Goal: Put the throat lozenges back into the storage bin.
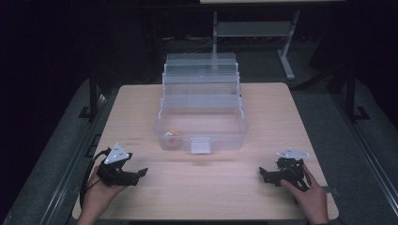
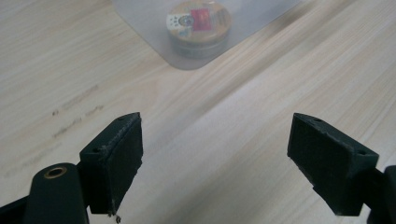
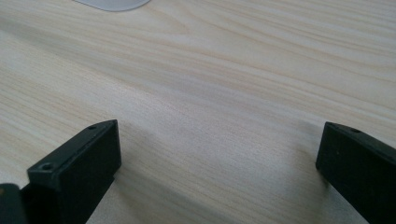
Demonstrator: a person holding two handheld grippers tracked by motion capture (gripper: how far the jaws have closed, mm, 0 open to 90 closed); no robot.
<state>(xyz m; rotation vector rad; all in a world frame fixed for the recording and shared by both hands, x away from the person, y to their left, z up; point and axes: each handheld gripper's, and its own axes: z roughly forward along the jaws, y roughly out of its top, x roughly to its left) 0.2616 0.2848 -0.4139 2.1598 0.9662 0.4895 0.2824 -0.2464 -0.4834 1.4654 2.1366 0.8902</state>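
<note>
A clear plastic box (image 1: pixel 202 126) with stepped trays folded back stands open in the middle of the wooden table (image 1: pixel 206 192). A small round tin (image 1: pixel 173 137) with a printed lid lies in its front left corner. In the left gripper view the tin (image 2: pixel 198 23) shows through the box's clear corner (image 2: pixel 140 18), ahead of the jaws. My left gripper (image 1: pixel 140 174) rests open near the table's front left, pointing right. My right gripper (image 1: pixel 263 174) rests open at the front right, pointing left. Bare wood lies between the jaws of the left gripper (image 2: pixel 217 140) and the right gripper (image 3: pixel 219 140).
A white latch (image 1: pixel 200 145) hangs on the box's front wall. Metal rails run along both sides of the table, and a white table frame (image 1: pixel 286 51) stands behind it. A corner of the box (image 3: pixel 112 3) shows in the right gripper view.
</note>
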